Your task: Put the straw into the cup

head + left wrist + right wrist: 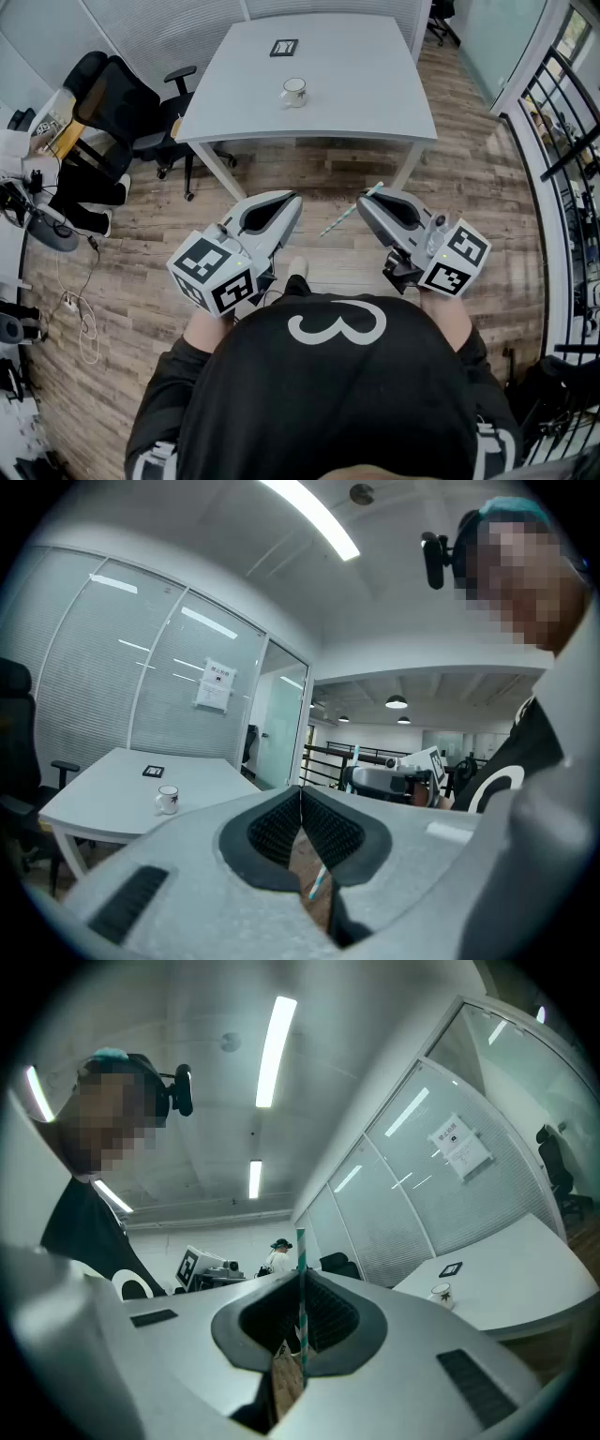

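A white cup (293, 91) stands on the grey table (375, 103) ahead of me, some way beyond both grippers. My right gripper (364, 201) is shut on a green-and-white striped straw (349, 212), which crosses its jaw tips at a slant. In the right gripper view the straw (301, 1283) stands upright between the pads, with the cup (441, 1293) far off at the right. My left gripper (294, 199) is level with the right one over the wooden floor, shut and holding nothing. The left gripper view shows the cup (168, 800) at the left and the right gripper (380, 778) beyond the closed jaws.
A small black square card (284, 47) lies on the table behind the cup. Black office chairs (112, 103) stand left of the table, with cables (80, 319) on the floor. A black railing (562, 122) runs along the right side.
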